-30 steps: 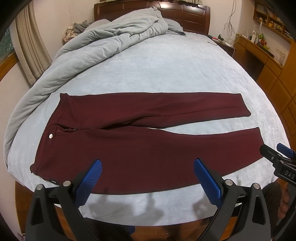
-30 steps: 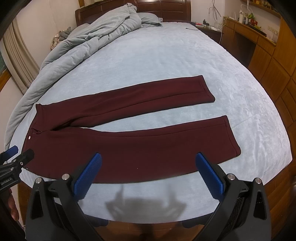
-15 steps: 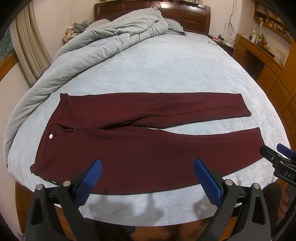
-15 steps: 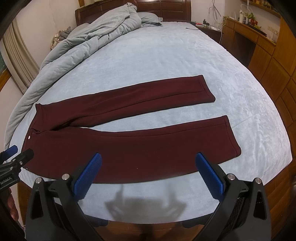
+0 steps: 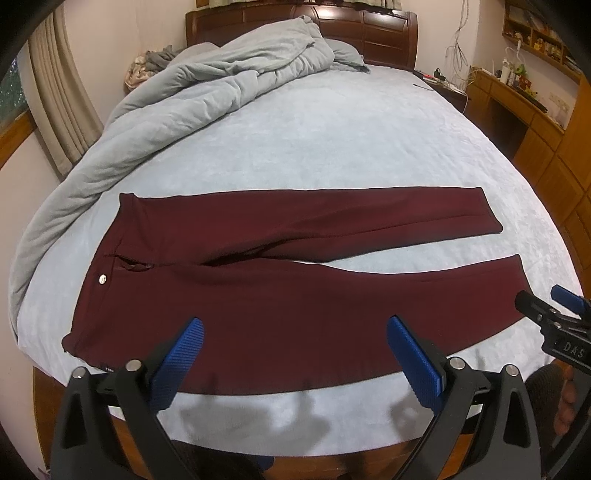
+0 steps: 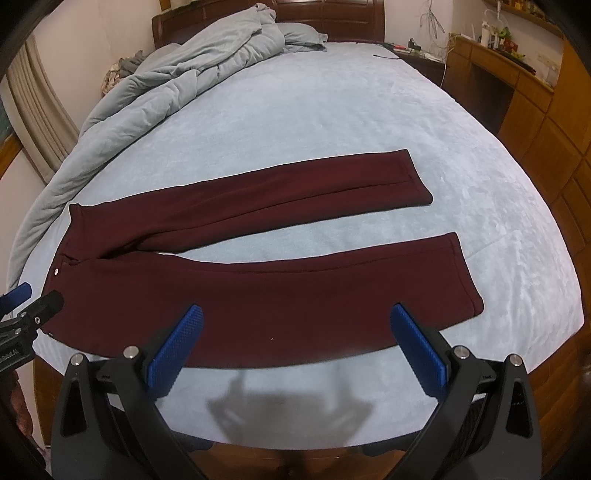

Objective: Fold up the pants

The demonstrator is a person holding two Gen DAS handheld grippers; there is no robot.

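Both tongs, left [image 5: 295,363] and right [image 6: 297,349], gape empty above soft, limp maroon fabric pants [image 5: 280,280]; pinch near waistband and near hem.

- The pants [image 5: 295,295] are plain dark maroon, with a small silver button [image 5: 102,279] at the waist.
- The bed [image 5: 332,140] cover is pale blue.
- The rumpled duvet [image 5: 207,92] is grey-blue.
- The headboard [image 5: 369,26] is dark reddish wood.
- The curtain [image 5: 62,110] is beige.
- The gripper pads [image 5: 413,360] are blue and ribbed, on black frames.
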